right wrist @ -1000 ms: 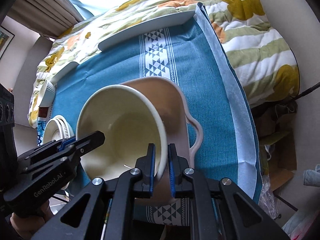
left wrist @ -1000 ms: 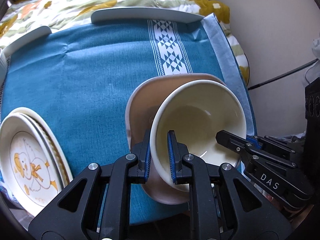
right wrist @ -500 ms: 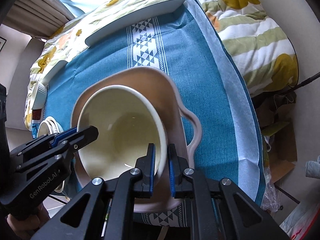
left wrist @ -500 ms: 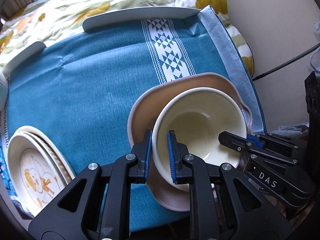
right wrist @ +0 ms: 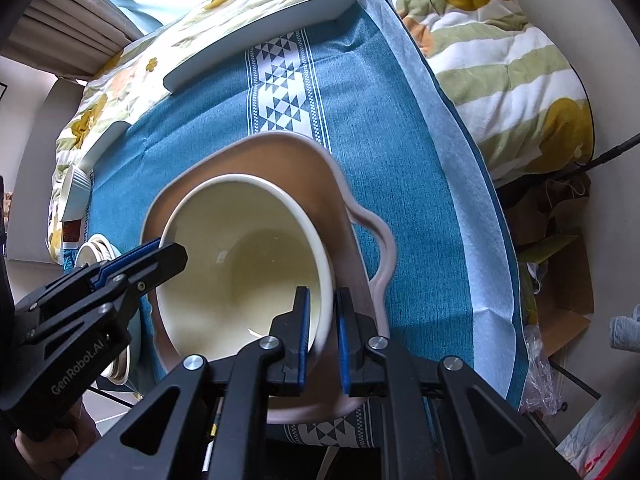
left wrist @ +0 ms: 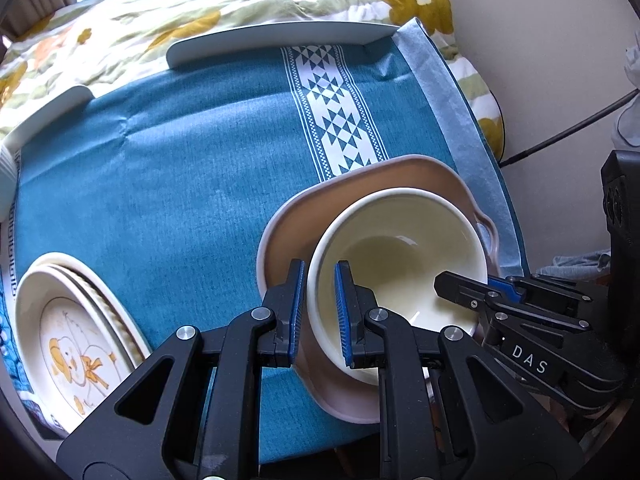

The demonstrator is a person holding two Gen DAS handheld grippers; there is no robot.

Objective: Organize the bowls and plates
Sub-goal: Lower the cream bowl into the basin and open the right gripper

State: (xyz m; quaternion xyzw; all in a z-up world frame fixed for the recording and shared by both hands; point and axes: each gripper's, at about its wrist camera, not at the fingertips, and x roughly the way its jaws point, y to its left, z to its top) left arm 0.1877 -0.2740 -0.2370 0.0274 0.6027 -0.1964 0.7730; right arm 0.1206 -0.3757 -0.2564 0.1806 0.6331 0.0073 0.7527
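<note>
1. The left gripper [left wrist: 320, 312] is clamped on the near left rim of the cream bowl [left wrist: 400, 256].
2. The right gripper [right wrist: 322, 332] pinches its right rim.
3. The bowl sits inside the pink dish [right wrist: 280, 160], on the blue cloth [left wrist: 160, 184], near right.

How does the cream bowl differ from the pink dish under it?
The cream bowl is round with a plain rim; the pink dish is wider and has a loop handle at its side. The cream bowl is clamped at opposite rims by the left gripper and the right gripper; no gripper holds the pink dish. The cream bowl sits tilted inside the pink dish. Both look empty and glazed.
</note>
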